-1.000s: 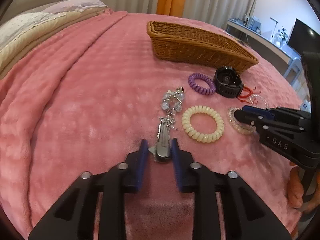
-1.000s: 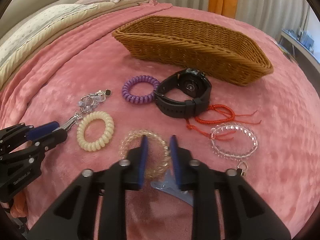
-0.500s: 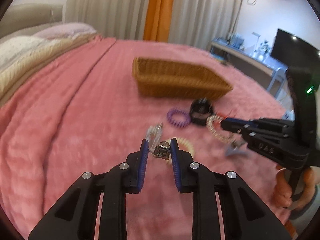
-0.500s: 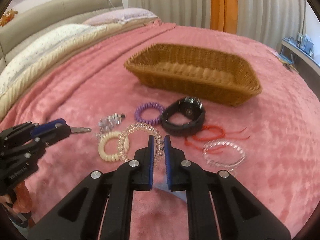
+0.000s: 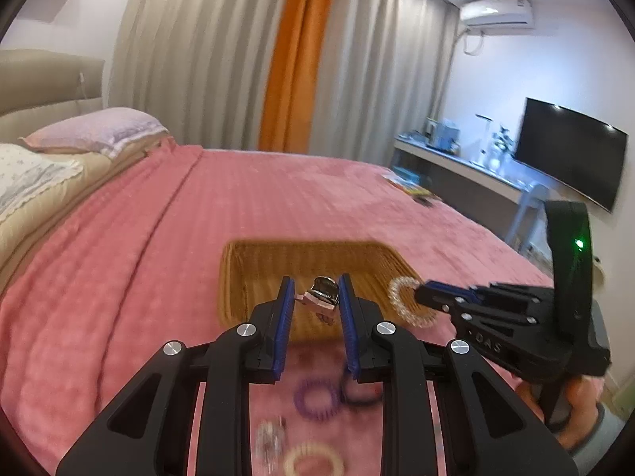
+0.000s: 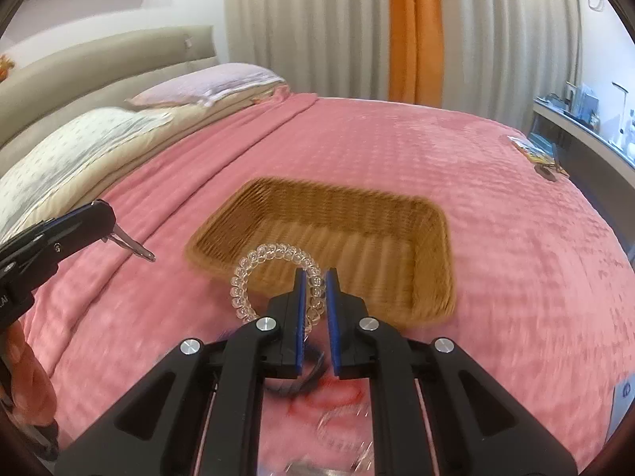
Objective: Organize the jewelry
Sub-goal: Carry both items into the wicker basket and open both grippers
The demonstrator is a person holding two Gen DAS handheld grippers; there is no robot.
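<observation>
- Over the pink bedspread (image 6: 397, 150), both grippers hang in the air near the wicker basket (image 6: 432, 238); basket looks empty as far as its inside shows.
- Left gripper (image 5: 315, 297): jaws closed down on a small silver hair clip (image 5: 324, 292), pinched near one end; the long metal end sticks out past the fingers in the right wrist view (image 6: 133, 246).
- Right gripper (image 6: 315, 291): jaws nearly together, pinching one side of a clear spiral hair tie (image 6: 274, 256); rest of the loop stands free to the left, in front of the basket's near rim.
- Handling guess, clip: light, stiff metal, smooth, so it may twist or slip in the pads; a hold across the flat body seems safer than at the tip.
- Handling guess, clear tie: very light, springy plastic coil, squashes under pressure, not fragile; any point on the ring works, and it may bounce when dropped.
- Left on the bedspread below, blurred: purple spiral tie (image 5: 315, 398), cream spiral tie (image 5: 313, 461), a beaded piece (image 5: 270, 438), red cord (image 6: 329, 398).
- Dark blur beside the purple tie, can't tell what.
</observation>
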